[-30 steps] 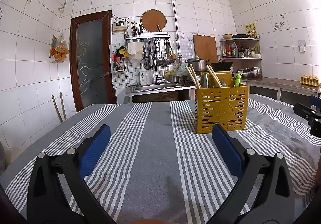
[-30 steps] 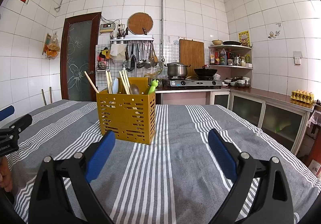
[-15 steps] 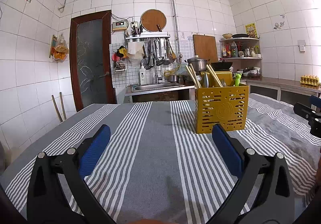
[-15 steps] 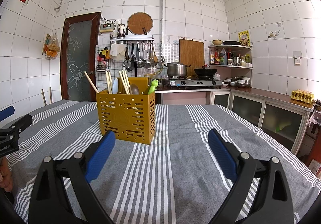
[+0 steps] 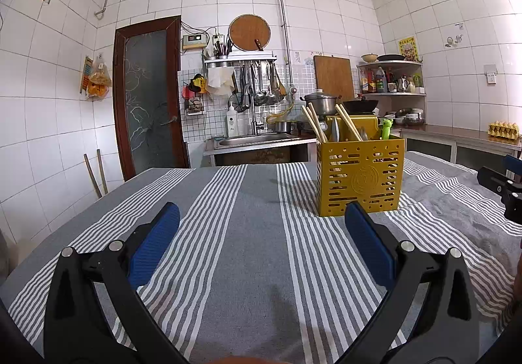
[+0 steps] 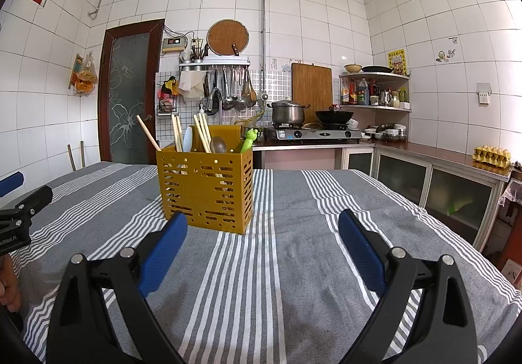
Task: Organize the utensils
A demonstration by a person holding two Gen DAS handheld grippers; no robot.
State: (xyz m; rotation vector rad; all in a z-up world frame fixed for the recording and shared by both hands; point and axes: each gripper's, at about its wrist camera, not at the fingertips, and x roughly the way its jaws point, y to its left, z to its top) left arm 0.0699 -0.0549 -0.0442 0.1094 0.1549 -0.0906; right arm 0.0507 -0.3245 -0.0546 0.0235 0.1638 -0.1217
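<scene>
1. Two grippers in view, both above the table, which is covered by a grey cloth with white stripes.
2. Left gripper: jaws spread wide, nothing between the blue pads. It hangs over bare cloth.
3. Right gripper: jaws likewise spread wide, blue pads empty. It also hangs over bare cloth.
4. Caddy: yellow, perforated, standing upright on the cloth. In the left view it sits ahead and to the right of the gripper; in the right view it sits ahead and to the left. Neither gripper touches it.
5. Caddy contents, right view: chopsticks leaning at angles, a white spoon, a metal spoon, and a green frog-topped utensil at the right corner. Which compartment each occupies cannot be told.
6. Cloth around the caddy: no loose utensils seen in either view.
7. Each gripper's tip shows at the edge of the other's view: the right one at the far right of the left view, the left one at the far left of the right view. Fingers of a hand show below the latter.
8. Background: tiled kitchen with sink, stove with pot and wok, hanging ladles, glass door.
</scene>
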